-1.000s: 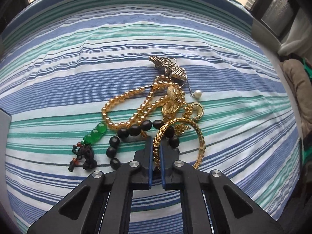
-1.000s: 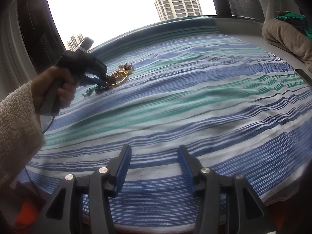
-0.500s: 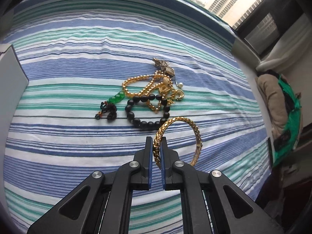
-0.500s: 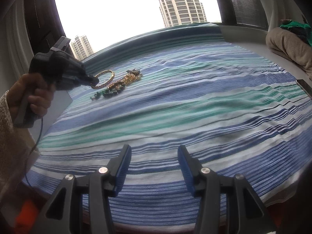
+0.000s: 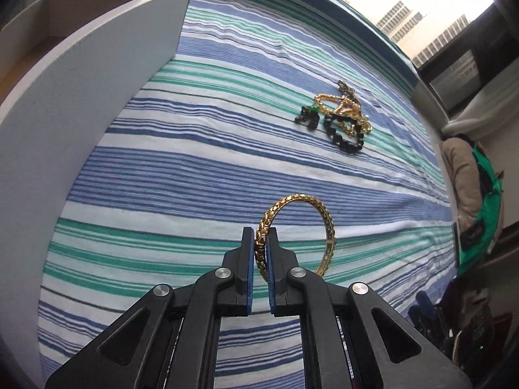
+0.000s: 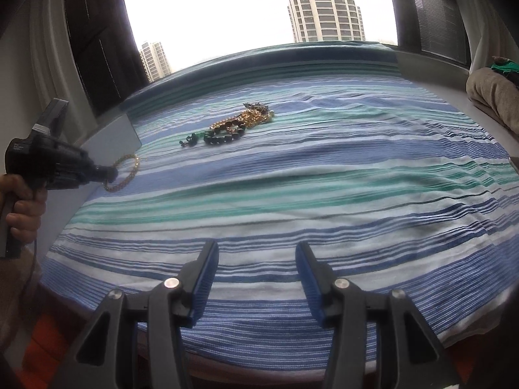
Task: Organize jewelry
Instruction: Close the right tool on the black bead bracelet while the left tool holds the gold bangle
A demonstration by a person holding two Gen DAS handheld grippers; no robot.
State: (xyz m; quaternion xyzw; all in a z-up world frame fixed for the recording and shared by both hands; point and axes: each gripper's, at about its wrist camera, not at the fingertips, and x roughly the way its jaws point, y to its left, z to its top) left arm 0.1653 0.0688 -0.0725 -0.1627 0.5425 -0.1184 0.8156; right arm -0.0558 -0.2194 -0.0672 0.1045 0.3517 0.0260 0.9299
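The left gripper is clenched on a gold bangle, lifted above the striped sheet; a grey box stands just to its left; the other jewelry lies heaped well beyond; the right gripper hangs released, nothing between its jaws, over the sheet's near edge.

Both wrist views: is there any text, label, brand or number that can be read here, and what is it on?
None can be read.
Left tongs: small pale lettering on the black body near the handle, in the right wrist view, too small and blurred to read.
Gold bangle, jewelry pile, striped sheet, grey box: no writing visible.
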